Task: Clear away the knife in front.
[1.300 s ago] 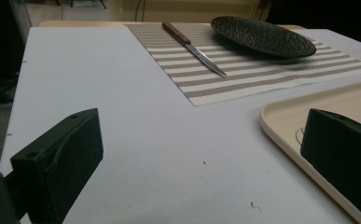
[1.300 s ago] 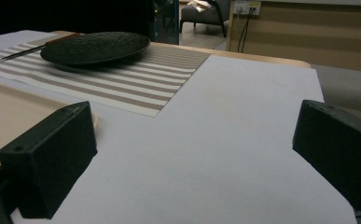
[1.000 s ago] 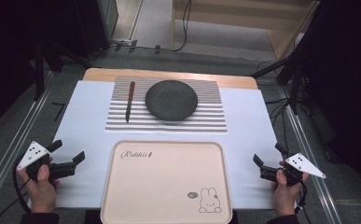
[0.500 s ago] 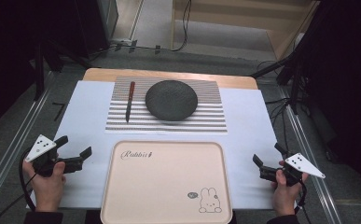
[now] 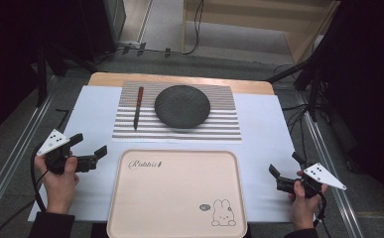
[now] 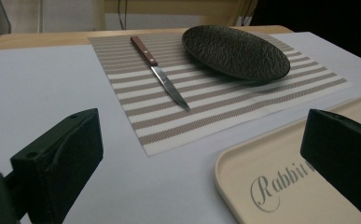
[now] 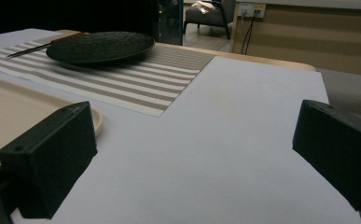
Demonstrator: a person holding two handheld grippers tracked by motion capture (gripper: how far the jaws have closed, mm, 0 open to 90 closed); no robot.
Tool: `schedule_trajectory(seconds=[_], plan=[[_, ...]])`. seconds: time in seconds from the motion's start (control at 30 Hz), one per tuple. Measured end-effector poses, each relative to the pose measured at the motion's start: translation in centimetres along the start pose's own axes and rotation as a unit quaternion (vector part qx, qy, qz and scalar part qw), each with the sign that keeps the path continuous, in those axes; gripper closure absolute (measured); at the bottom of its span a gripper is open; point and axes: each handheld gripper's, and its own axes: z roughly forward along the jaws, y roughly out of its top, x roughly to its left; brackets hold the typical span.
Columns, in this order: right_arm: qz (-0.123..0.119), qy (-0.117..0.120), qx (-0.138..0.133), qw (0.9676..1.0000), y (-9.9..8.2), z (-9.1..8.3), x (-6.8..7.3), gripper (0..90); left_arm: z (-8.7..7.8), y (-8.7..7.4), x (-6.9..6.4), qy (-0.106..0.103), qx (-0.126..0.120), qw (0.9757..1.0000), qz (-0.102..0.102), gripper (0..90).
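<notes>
A dark round plate (image 5: 182, 105) sits on a striped placemat (image 5: 219, 126) at the far middle of the table. A knife (image 5: 137, 106) with a wooden handle lies on the mat just left of the plate, blade toward me. A beige tray (image 5: 174, 198) with "Rabbit" lettering lies empty at the near middle. My left gripper (image 5: 91, 144) is open, just left of the tray's far-left corner. In the left gripper view the knife (image 6: 159, 77) and plate (image 6: 236, 51) lie ahead of the jaws. My right gripper (image 5: 284, 164) is open, right of the tray, over bare sheet.
A white sheet (image 5: 97, 111) covers the table, with a wooden edge (image 5: 179, 78) at the far side. Metal rails (image 5: 11, 163) run along both sides of the table, and cables (image 5: 298, 114) lie on the floor to the right.
My left gripper has moved forward and a little right, toward the tray's far-left corner. The right gripper has stayed in place.
</notes>
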Motion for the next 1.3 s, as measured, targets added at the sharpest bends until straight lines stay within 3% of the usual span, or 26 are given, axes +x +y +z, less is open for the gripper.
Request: schedule_trajectory(seconds=[0.33,0.5,0.73,1.3], plan=[[-0.002,0.001,0.0,1.0,0.0,0.0,0.0,0.0,2.4,3.0,-0.1,-0.013,0.007,0.9999,0.007,0.0],[-0.003,0.001,0.001,1.0,0.0,0.0,0.1,0.0,3.8,4.4,0.3,-0.016,0.016,0.9997,-0.005,0.0],[0.0,-0.001,0.0,1.0,0.0,0.0,0.0,0.0,5.7,6.4,0.6,-0.016,0.033,0.9993,-0.001,0.0],[0.002,-0.005,-0.001,1.0,-0.1,0.0,0.0,0.0,11.4,8.8,2.0,-0.014,0.081,0.9964,-0.021,0.0]])
